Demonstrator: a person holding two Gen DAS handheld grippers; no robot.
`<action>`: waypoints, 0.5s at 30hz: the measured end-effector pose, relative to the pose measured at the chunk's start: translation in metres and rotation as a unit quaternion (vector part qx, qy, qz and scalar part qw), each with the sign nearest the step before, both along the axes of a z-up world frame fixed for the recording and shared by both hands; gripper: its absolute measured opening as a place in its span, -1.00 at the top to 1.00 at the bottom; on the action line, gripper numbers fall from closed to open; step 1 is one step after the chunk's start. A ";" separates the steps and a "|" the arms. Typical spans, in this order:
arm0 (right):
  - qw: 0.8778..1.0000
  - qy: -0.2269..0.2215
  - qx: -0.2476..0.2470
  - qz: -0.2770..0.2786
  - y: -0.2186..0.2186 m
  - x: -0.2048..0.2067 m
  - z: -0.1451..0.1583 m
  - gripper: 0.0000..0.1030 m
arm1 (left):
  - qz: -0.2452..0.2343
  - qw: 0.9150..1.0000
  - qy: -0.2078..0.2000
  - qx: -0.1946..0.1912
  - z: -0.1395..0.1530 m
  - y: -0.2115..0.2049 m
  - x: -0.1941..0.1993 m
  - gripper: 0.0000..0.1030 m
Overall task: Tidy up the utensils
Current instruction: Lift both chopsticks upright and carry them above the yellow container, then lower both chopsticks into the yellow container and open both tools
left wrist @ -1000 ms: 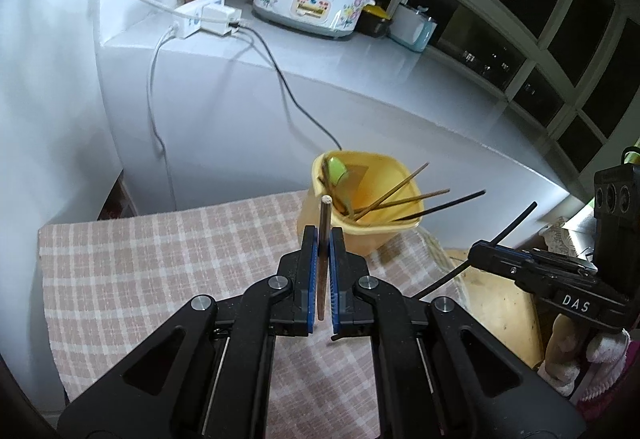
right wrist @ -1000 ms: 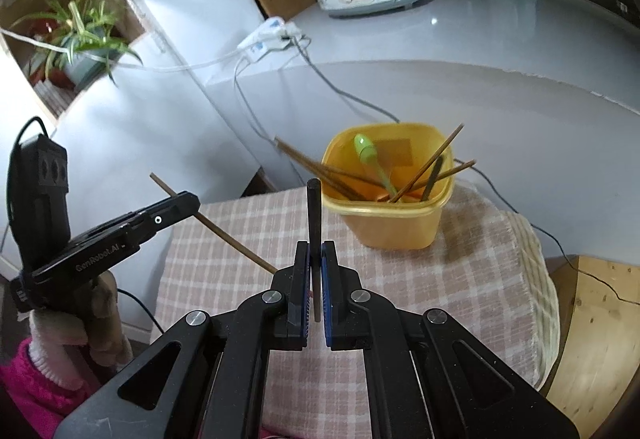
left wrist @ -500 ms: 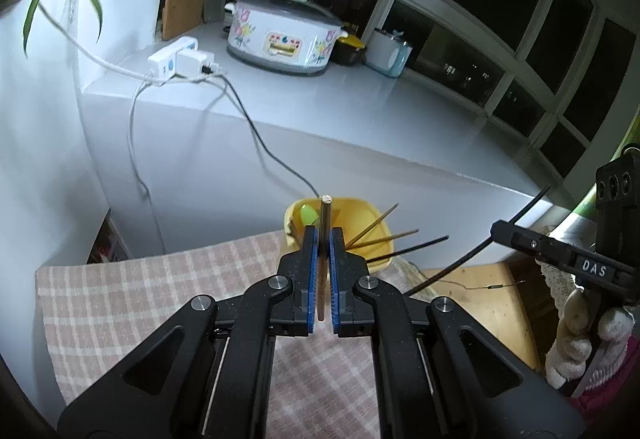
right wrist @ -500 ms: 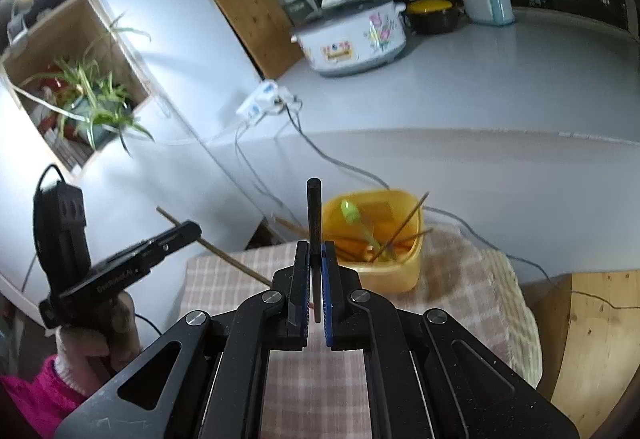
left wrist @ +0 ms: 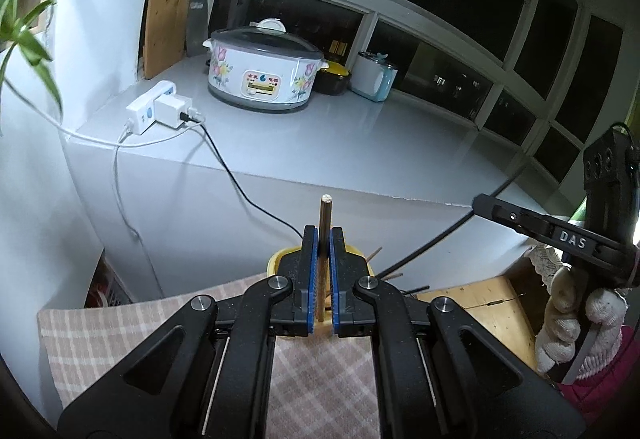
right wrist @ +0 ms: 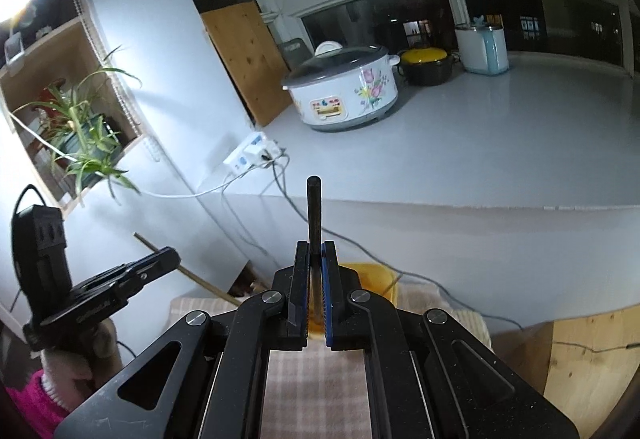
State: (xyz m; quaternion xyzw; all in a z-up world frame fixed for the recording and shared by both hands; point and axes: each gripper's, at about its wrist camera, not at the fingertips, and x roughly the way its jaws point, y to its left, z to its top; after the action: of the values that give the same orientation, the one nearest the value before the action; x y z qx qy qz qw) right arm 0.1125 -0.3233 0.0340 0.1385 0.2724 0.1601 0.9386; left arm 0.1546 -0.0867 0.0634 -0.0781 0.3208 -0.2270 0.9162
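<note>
My left gripper (left wrist: pixel 324 232) is shut on a light wooden chopstick (left wrist: pixel 325 213) that stands up between its blue pads. Behind its jaws, only the rim of the yellow utensil tub (left wrist: pixel 275 262) shows, with several chopsticks (left wrist: pixel 394 273) poking out to the right. My right gripper (right wrist: pixel 315 246) is shut on a black chopstick (right wrist: pixel 314 207), also upright. The yellow tub (right wrist: pixel 374 277) sits just beyond it on the checked cloth (right wrist: pixel 312 379). Each gripper appears in the other's view: the right one (left wrist: pixel 480 204) with its black stick slanting down-left, the left one (right wrist: pixel 173 257) with its wooden stick.
A white counter (left wrist: pixel 400 143) rises behind the tub, carrying a flowered cooker (left wrist: pixel 264 73), a power strip (left wrist: pixel 150 111) with trailing cables, a yellow-lidded pot and a small white and blue appliance. A wooden surface (right wrist: pixel 592 351) lies to the right. A potted plant (right wrist: pixel 84 135) sits on a shelf at the left.
Both grippers have risen and tipped upward with their chopsticks still clamped. The yellow tub has dropped low in both views and is now mostly hidden behind the jaws.
</note>
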 end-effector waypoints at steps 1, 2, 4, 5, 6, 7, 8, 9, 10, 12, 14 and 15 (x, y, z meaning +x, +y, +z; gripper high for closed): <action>1.000 0.000 -0.003 -0.001 0.000 0.005 -0.001 0.92 | 0.000 1.000 -0.001 0.001 0.000 -0.002 0.002 0.94; 1.000 0.000 -0.007 -0.003 0.000 0.010 -0.001 0.92 | 0.000 1.000 -0.002 0.004 -0.001 -0.006 0.005 0.94; 1.000 0.001 -0.014 -0.005 0.000 0.018 -0.003 0.92 | 0.001 1.000 -0.002 0.011 -0.004 -0.011 0.010 0.94; 1.000 0.001 -0.020 -0.006 0.001 0.024 -0.005 0.92 | 0.001 1.000 0.000 0.014 -0.006 -0.013 0.011 0.94; 1.000 0.002 -0.025 -0.008 0.001 0.029 -0.007 0.92 | 0.002 1.000 0.001 0.015 -0.008 -0.015 0.012 0.94; 1.000 0.005 -0.029 -0.010 0.002 0.034 -0.009 0.92 | 0.003 1.000 0.004 0.016 -0.011 -0.016 0.015 0.94; 0.999 0.009 -0.032 -0.011 0.001 0.039 -0.011 0.92 | 0.004 1.000 0.007 0.015 -0.013 -0.017 0.016 0.94; 0.999 0.011 -0.032 -0.011 0.001 0.042 -0.013 0.92 | 0.005 1.000 0.009 0.015 -0.015 -0.017 0.018 0.94; 0.999 0.015 -0.036 -0.012 0.001 0.048 -0.016 0.92 | 0.007 1.000 0.012 0.014 -0.018 -0.018 0.020 0.94; 0.999 0.021 -0.047 -0.013 0.003 0.057 -0.022 0.92 | 0.008 1.000 0.019 0.014 -0.023 -0.018 0.023 0.94; 0.998 0.029 -0.058 -0.012 0.005 0.065 -0.029 0.92 | 0.009 1.000 0.026 0.012 -0.028 -0.019 0.027 0.94; 0.997 0.034 -0.063 -0.012 0.006 0.068 -0.033 0.92 | 0.009 0.999 0.029 0.012 -0.031 -0.019 0.028 0.94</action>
State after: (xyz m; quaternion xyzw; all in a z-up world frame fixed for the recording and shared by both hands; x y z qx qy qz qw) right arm 0.1805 -0.3170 0.0012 0.0874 0.3118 0.1267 0.9376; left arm 0.1825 -0.1059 0.0326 -0.0764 0.3494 -0.2121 0.9094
